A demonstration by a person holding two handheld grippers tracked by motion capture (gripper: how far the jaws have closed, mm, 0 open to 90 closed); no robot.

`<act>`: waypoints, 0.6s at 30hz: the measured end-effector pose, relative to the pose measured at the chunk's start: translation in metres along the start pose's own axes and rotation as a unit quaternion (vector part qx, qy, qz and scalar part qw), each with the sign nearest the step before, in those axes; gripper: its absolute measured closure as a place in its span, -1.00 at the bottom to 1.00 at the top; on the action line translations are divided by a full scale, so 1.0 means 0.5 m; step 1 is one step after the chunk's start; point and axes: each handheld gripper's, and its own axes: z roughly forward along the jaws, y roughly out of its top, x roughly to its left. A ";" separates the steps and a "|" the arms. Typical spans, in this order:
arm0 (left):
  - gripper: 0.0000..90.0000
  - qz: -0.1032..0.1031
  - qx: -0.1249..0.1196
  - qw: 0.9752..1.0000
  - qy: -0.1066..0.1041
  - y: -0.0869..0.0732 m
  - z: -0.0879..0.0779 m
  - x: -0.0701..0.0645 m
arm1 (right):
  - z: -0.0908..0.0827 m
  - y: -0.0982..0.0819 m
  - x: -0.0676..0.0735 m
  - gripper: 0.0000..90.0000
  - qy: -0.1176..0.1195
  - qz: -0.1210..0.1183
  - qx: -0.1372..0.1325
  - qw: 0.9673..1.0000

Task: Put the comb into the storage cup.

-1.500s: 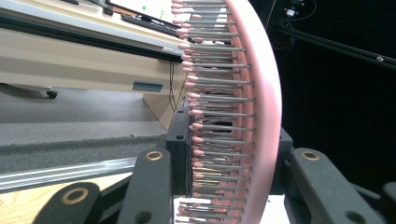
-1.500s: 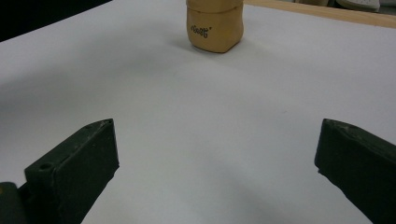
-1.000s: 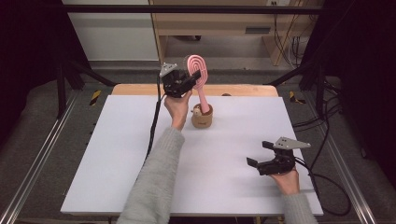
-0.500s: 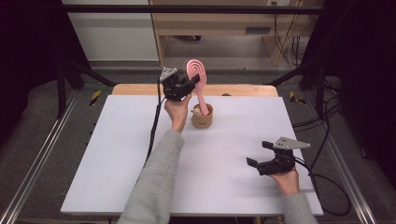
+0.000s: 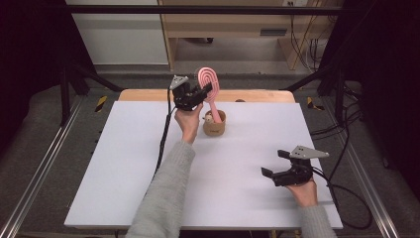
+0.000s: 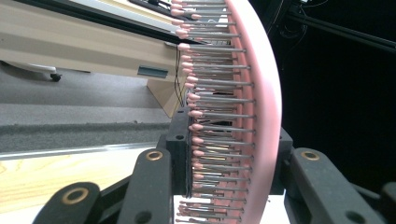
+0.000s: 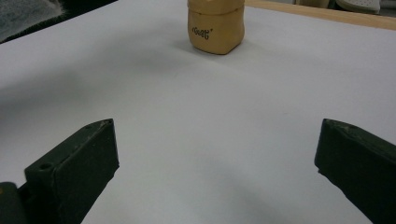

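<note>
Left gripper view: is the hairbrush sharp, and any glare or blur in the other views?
Left gripper view: pink hairbrush sharp on its pins, background bench soft. Right gripper view: tan holder readable, near jaws soft, white table evenly lit with faint shadows. High view: dark surroundings, mild overall softness, no harsh glare.

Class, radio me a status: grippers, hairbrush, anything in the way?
Left gripper shut on pink hairbrush, handle in tan cup. Right gripper open, idle. Nothing obstructing.

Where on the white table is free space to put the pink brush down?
The white table is bare left of the sleeve and between the brown cup and the right gripper. It is crowded around the cup, where the left gripper holds the pink brush.
</note>
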 end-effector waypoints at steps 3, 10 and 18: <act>0.41 -0.003 -0.001 1.000 -0.001 -0.006 -0.001 0.002 | 0.000 0.000 0.000 -1.00 0.001 0.000 0.000 1.000; 0.41 -0.004 0.005 1.000 -0.002 -0.018 -0.002 0.006 | 0.000 0.000 0.000 -1.00 0.000 -0.001 0.000 1.000; 0.41 -0.006 0.006 1.000 0.006 -0.031 -0.006 0.015 | 0.001 0.000 0.001 -1.00 0.001 0.001 0.000 1.000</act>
